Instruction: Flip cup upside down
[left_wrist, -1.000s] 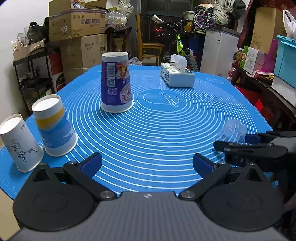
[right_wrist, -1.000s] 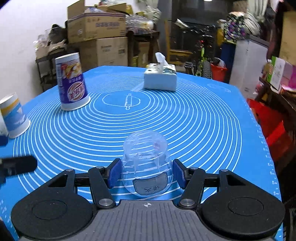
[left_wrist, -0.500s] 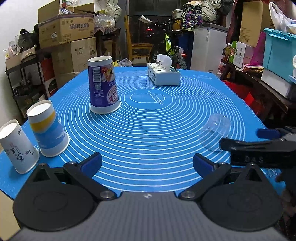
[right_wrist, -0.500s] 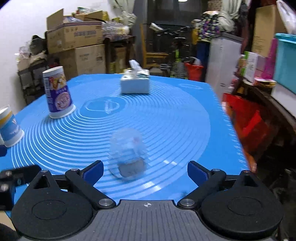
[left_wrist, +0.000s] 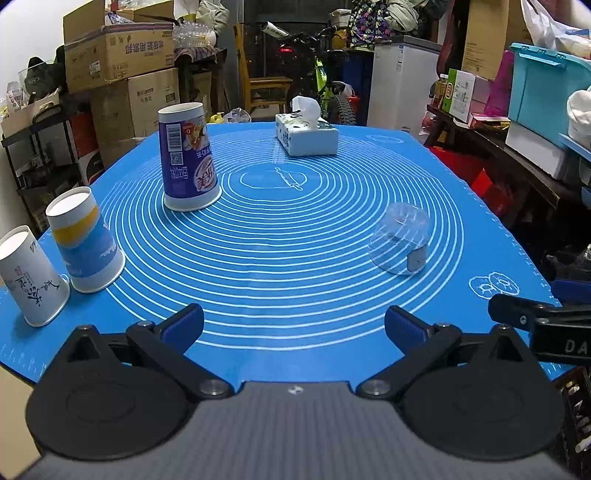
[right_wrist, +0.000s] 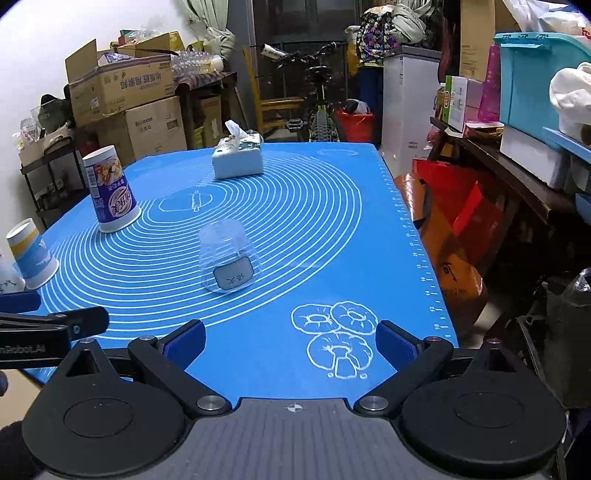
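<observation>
White cup (right_wrist: 7, 275) cut by left edge (right view); clear cup's label (right_wrist: 233, 277) illegible.

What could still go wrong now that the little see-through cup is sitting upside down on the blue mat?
1. The clear cup looks light; a sideways sweep of the open right gripper just in front of it could knock it over.
2. It stands toward the blue mat's right side, so a knock might roll it toward that edge.
3. The left gripper is open near two paper cups, which a careless swing might tip.
</observation>
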